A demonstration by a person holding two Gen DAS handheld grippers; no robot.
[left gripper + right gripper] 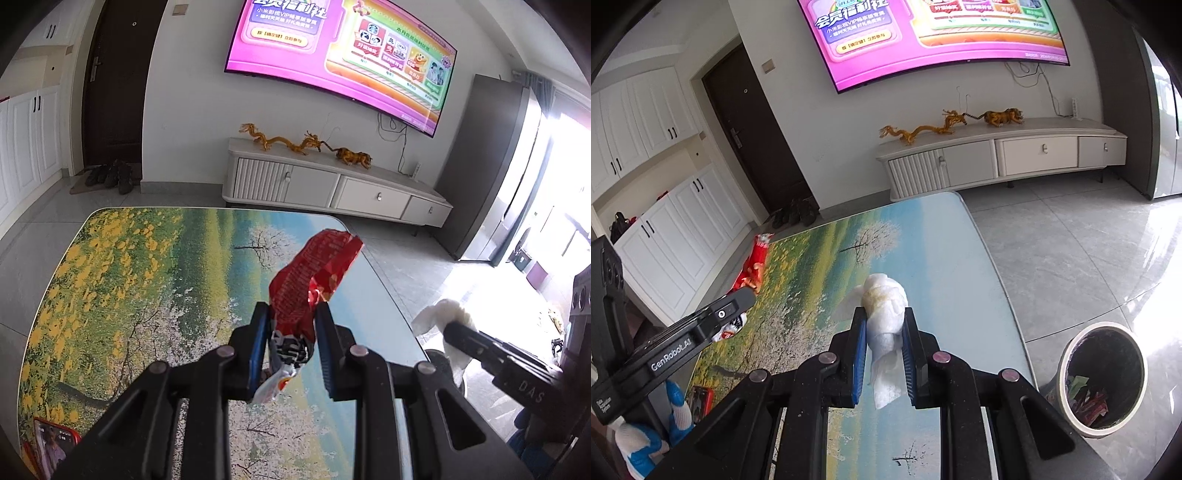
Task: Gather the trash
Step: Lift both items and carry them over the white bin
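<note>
Trash is up off the table in both tongs: the left gripper [291,325] has its blue pads pinched narrow on a crumpled red snack wrapper [314,277], which sticks up past the fingertips with a white and red tail hanging below them, and the right gripper [884,332] is clamped the same way on a wad of white tissue [886,306], a loose end trailing down between its fingers. Both pieces hang above the table [960,266], whose top shows a printed landscape of yellow flowers and blossoming trees. From the right-hand camera the left gripper shows at the left edge, held by a hand in a blue and white glove [650,439]. A round trash bin [1102,380] stands on the tiled floor just beside the table's right edge, with coloured wrappers already lying inside. A phone in a red case [55,443] lies on the table's near left corner. Beyond the table, a big television [340,51] glows pink on the wall over a low white cabinet [332,184]
</note>
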